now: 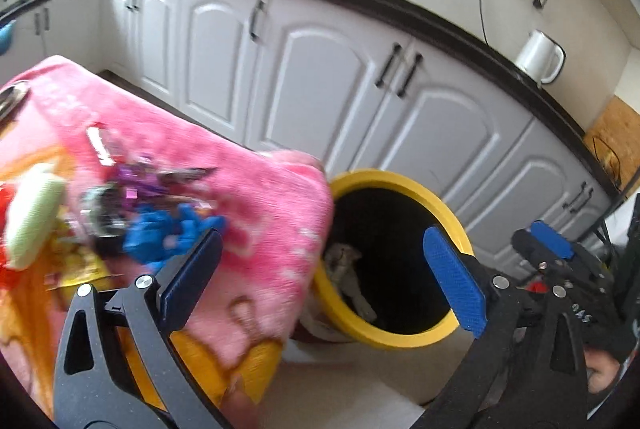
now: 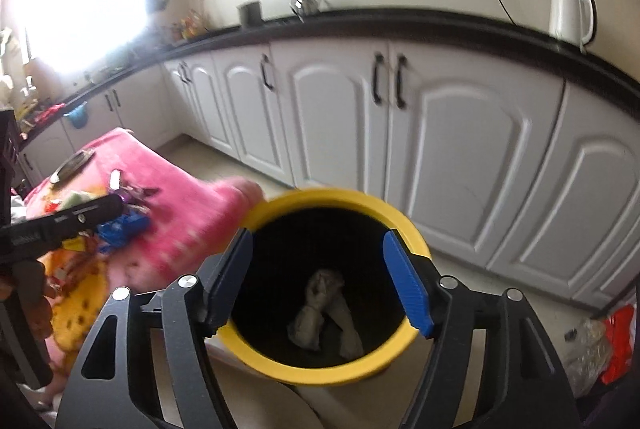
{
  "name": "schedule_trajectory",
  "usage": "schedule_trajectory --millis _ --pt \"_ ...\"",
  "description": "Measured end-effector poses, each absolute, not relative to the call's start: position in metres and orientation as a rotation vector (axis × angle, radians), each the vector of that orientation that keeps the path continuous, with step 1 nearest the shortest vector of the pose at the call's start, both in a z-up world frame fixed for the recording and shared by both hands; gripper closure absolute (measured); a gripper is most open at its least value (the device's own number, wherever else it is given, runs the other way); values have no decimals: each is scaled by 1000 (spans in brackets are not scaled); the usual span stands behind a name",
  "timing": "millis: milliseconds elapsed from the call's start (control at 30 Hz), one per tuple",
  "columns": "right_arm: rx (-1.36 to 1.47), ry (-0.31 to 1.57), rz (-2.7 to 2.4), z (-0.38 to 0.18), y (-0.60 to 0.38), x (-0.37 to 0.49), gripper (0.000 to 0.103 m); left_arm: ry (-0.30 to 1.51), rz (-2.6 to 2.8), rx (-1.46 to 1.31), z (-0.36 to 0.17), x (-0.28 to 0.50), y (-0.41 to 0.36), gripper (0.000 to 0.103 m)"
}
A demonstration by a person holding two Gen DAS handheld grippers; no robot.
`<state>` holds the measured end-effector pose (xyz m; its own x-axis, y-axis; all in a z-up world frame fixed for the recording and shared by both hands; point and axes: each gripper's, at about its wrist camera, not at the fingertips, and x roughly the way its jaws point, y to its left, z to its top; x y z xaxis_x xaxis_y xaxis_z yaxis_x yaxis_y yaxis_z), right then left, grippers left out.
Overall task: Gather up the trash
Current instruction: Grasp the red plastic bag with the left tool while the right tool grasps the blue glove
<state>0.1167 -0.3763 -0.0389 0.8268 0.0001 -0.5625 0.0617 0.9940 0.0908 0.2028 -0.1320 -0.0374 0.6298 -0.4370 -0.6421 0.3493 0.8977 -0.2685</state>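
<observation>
A: The left gripper (image 1: 324,257) first: its jaws stand spread wide, nothing between the blue pads; one pad hangs over the edge of the pink blanket (image 1: 256,197), the other in front of the yellow bin (image 1: 404,339); neither touches anything that I can see.

B: And the right gripper (image 2: 320,283)?

A: Spread too, a little narrower, and empty; it points down over the mouth of the bin (image 2: 332,373), with both pads framing the dark inside; whether a pad grazes the rim I cannot tell.

B: What of the trash itself?

A: A crumpled pale wad (image 2: 324,313), greyish and twisted like used paper or cloth, lies at the bottom of the bin; from the left wrist it shows against the near inner wall (image 1: 348,277); more litter sits on the blanket: a blue wrapper (image 1: 168,233), a purple foil wrapper (image 1: 148,181) just beyond it, a pale green piece (image 1: 34,217) to the side, all blurred.

B: And where does the bin stand?

A: On the floor, just beside the blanket's hanging corner, in front of the white cabinets (image 2: 460,149); a white kettle (image 2: 570,13) stands on the dark counter above.
</observation>
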Motion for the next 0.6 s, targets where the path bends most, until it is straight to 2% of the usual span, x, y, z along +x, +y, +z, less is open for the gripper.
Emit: schedule_trajectory --millis 267,600 --pt "48 513 74 -9 -326 109 31 681 -339 -150 -19 175 -76 11" --pt "-21 528 218 -5 -263 118 30 608 -171 -205 -8 163 0 11"
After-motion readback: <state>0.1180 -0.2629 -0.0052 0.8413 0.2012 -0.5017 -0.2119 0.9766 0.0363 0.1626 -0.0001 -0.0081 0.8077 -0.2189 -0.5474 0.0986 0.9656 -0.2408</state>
